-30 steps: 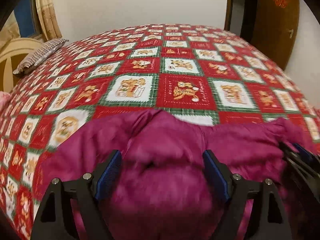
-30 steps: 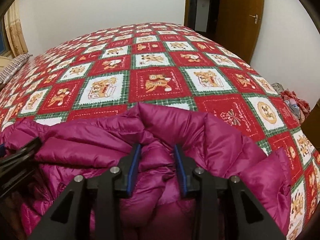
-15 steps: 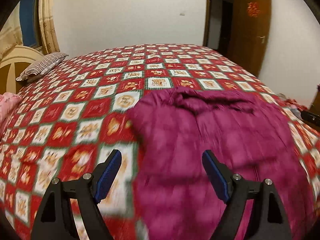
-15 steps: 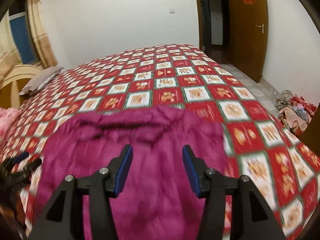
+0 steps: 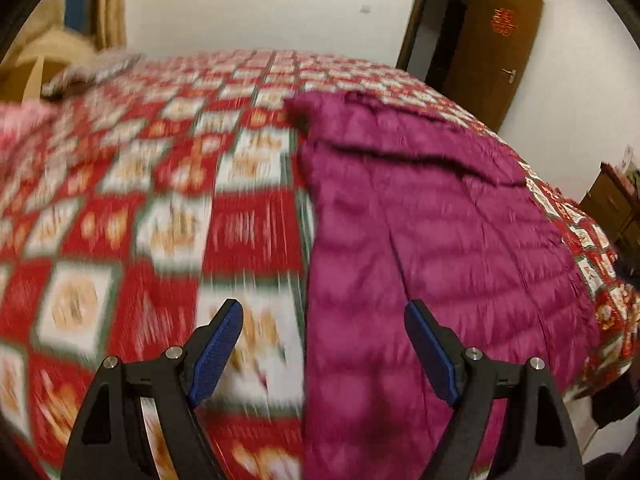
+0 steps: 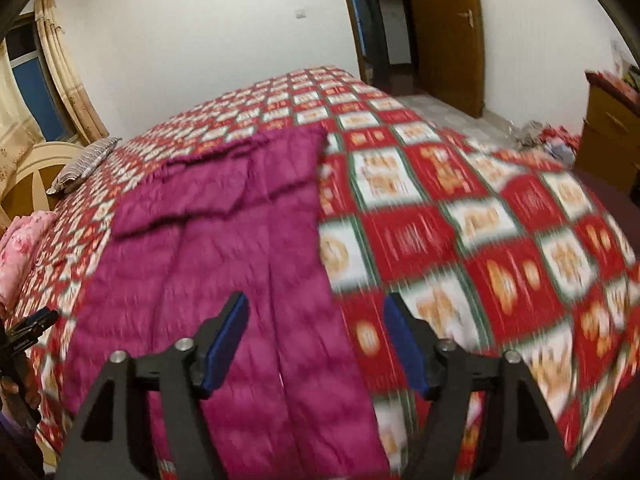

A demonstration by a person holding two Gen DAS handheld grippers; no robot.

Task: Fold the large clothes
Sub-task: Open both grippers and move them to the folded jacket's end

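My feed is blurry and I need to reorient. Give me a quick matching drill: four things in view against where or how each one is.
Things:
1. jacket
2. striped pillow
3. door
4. right tongs

Places or states:
A. at the head of the bed, near the headboard
B. standing open beyond the far end of the bed
C. spread flat on the quilt
D. open, holding nothing

Pairs: 1-C, 2-A, 3-B, 4-D
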